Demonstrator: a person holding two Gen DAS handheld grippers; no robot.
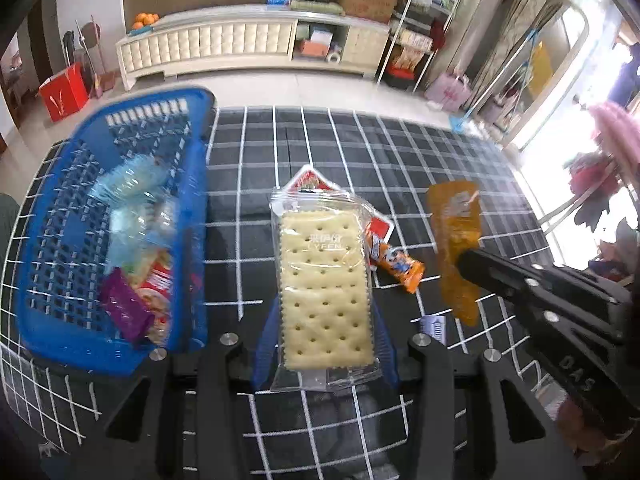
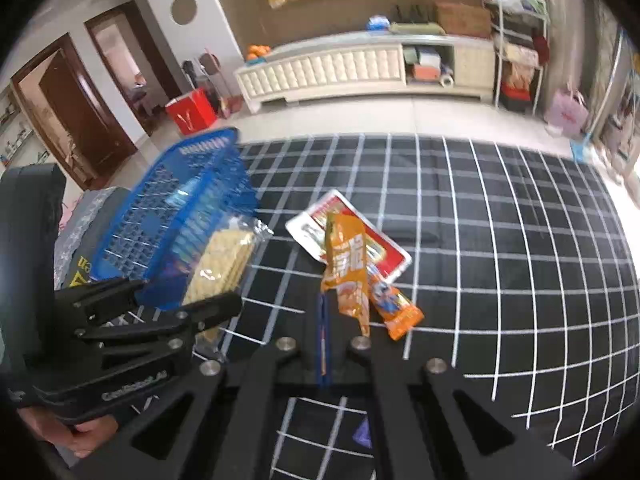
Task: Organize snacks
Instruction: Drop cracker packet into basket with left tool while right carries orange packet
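Both jaws grip snacks: my left gripper holds the cracker pack, my right gripper an orange packet.
Below, a black grid-checked table carries a blue basket; a cream cabinet lines the far wall.

We see the basket at the left of the counter, with several snack packets inside. Right of it, the cracker pack sits between our left jaws, above the counter. Behind it lie two packets, touching.
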